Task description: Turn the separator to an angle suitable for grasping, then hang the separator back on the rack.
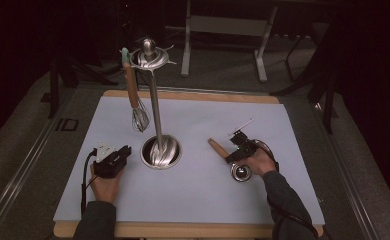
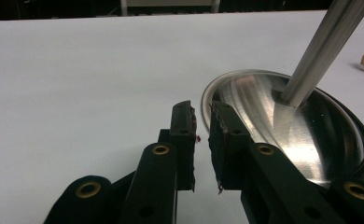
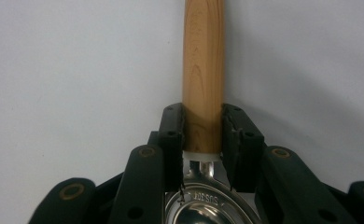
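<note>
High view: right gripper point(image 1: 236, 148) clamps a wooden-handled steel ladle point(image 1: 218, 147) lying flat on the pale surface point(image 1: 193, 195); left gripper point(image 1: 114, 159) rests beside the stand's round polished base point(image 1: 161, 152). Left gripper view: jaws narrowly parted, holding nothing. Right gripper view: jaws pressed on the smooth cylindrical handle point(image 3: 203, 74).

Steel stand point(image 1: 156, 107) upright mid-table, round base point(image 1: 161, 151) on the pale blue mat point(image 1: 193, 192). Wooden-handled whisk point(image 1: 135, 97) hangs from its top ring, wires down, clear of the mat. Table point(image 1: 183, 230) edge wooden. Grey metal frame point(image 1: 225, 30) on the floor behind.
</note>
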The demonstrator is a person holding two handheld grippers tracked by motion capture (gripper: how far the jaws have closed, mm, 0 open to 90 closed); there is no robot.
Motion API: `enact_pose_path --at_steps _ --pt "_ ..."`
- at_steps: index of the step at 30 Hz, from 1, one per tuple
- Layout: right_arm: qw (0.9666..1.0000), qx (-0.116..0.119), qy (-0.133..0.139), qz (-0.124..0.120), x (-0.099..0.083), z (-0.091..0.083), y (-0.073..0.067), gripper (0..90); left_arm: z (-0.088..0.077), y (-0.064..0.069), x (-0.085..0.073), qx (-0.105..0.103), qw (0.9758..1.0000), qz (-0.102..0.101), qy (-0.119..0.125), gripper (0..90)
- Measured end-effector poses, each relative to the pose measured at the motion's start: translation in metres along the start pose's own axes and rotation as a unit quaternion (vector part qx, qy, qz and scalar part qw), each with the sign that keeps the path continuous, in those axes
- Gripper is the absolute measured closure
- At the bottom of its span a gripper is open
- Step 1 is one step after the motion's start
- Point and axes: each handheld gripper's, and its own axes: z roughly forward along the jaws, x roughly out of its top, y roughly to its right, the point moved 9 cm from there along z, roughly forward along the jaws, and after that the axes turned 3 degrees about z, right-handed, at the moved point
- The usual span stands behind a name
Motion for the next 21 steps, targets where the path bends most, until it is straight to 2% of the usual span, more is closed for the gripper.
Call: enact_pose_path --at_steps 8,21 --pt "0.9996 0.006 0.025 0.011 0.0 -0.008 0.004 70.8 0.0 0.0 0.0 0.0 1.0 -0.001 0.0 79.7" --pt "0.9984 0.014 0.054 -0.007 0.005 -0.019 -0.007 70.8 0.0 0.0 0.0 0.0 1.0 -0.001 0.0 79.7"
